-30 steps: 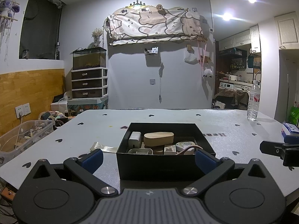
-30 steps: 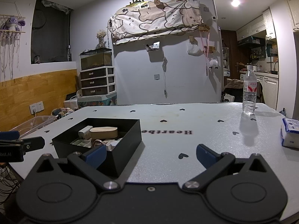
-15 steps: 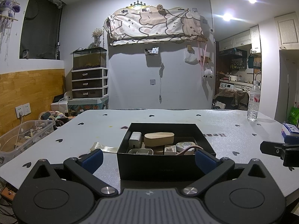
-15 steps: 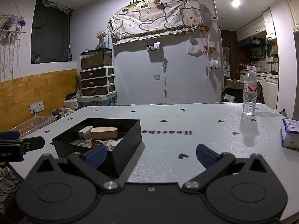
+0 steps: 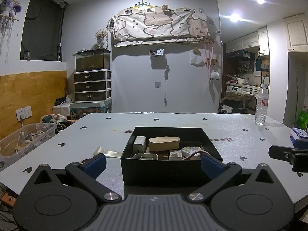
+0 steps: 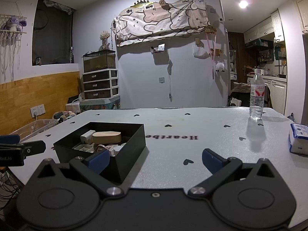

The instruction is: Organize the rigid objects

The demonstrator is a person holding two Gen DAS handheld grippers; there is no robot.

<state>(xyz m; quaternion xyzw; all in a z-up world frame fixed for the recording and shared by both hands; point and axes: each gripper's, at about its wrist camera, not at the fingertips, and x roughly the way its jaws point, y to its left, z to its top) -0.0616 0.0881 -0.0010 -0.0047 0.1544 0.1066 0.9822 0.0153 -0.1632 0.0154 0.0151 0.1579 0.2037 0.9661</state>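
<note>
Left wrist view: the black box (image 5: pixel 171 165) of small items sits on a grey, heart-dotted tabletop (image 5: pixel 192 121), between the left gripper (image 5: pixel 153 162) jaws, spread wide and empty. Right gripper (image 6: pixel 155 158) jaws gape too, holding nothing; a water bottle (image 6: pixel 256 100) stands far right, drawers (image 6: pixel 100 84) against the wall.

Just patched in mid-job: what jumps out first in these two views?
The black box near the table's front edge, packed with small items, chiefly an oval wooden case beside a white charger. It sits dead ahead of the open left gripper; the right gripper, also open, faces bare table beside it. Far right stands a clear water bottle, with a blue-and-white carton nearer.
</note>
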